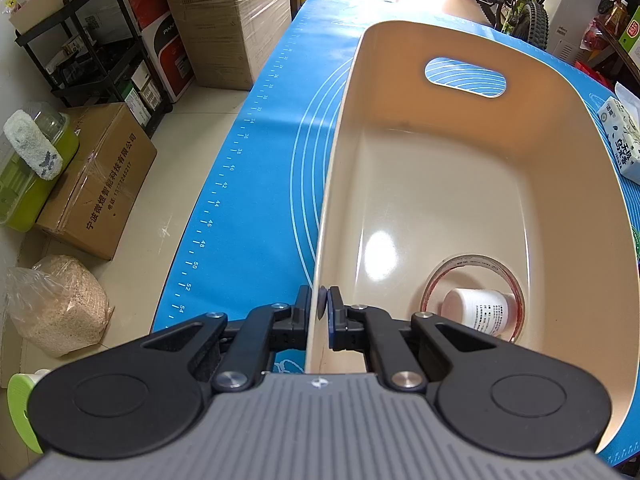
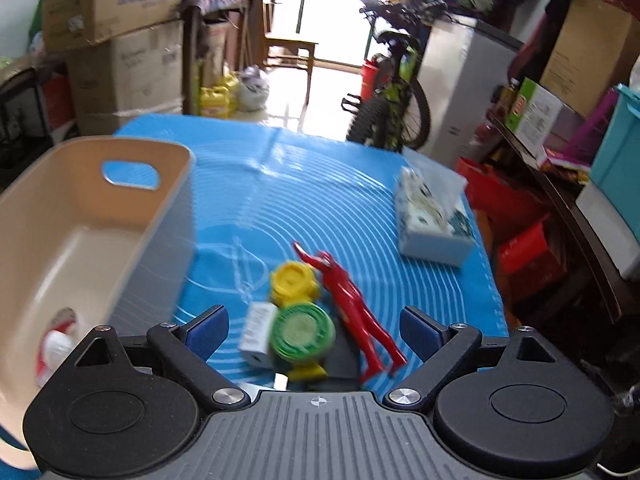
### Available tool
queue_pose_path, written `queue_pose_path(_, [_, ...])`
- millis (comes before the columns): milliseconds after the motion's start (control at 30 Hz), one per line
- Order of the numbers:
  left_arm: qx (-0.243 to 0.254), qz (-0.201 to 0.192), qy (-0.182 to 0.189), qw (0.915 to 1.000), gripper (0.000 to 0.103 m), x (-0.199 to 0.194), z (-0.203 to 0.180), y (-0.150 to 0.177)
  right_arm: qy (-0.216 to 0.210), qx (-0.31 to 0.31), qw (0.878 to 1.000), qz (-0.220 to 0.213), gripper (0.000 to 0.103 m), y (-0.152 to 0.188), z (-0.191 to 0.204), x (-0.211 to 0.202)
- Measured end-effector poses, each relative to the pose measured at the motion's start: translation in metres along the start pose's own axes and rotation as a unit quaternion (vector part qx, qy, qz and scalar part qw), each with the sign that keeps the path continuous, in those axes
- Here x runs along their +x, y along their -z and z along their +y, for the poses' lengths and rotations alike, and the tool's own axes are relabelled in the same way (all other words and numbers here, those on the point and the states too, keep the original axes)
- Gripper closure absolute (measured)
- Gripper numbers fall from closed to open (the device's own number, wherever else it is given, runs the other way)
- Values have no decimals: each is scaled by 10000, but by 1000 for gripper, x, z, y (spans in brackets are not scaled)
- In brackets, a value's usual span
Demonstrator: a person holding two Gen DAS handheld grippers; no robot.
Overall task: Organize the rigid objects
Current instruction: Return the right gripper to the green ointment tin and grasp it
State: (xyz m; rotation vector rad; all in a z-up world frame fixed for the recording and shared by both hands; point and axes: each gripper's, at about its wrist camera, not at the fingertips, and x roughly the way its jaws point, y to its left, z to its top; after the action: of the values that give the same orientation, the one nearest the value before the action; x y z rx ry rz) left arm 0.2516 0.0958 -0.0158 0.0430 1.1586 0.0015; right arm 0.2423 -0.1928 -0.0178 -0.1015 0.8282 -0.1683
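Both claws seen: left claw (image 1: 319, 304) pinches bin (image 1: 452, 208) rim; right claw (image 2: 314, 330) wide, blurred toys beneath.

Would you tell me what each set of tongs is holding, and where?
Left tongs pinch the basket by its near rim; right tongs stand open, holding nothing.

One beige bin (image 1: 472, 184); inside, one tape roll (image 1: 472, 264) and one white bottle (image 1: 476, 310). Outside: one red figure (image 2: 352, 312), one tissue pack (image 2: 432, 216), one green disc (image 2: 302, 330).
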Motion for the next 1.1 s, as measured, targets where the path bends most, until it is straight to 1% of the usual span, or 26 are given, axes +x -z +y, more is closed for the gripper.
queue_pose_path(100, [5, 0, -2, 10000, 94, 0, 0, 0, 75, -52, 9999, 101, 12, 9, -7, 13])
queue_pose_path(267, [0, 1, -2, 10000, 94, 0, 0, 0, 150, -158, 9994, 258, 18, 15, -10, 33])
queue_pose_path(367, [9, 2, -11, 10000, 93, 0, 0, 0, 92, -253, 9993, 243, 18, 17, -7, 40])
queue_pose_path(533, [21, 5, -26, 10000, 93, 0, -2, -1, 121, -596, 9978, 261, 19, 17, 4, 51])
queue_pose_path(700, [23, 5, -30, 10000, 93, 0, -2, -1, -72, -659, 9976, 178, 19, 15, 6, 53])
queue_pose_path(1100, [23, 6, -30, 10000, 93, 1, -2, -1, -173, -1033, 9941, 276, 20, 29, 15, 48])
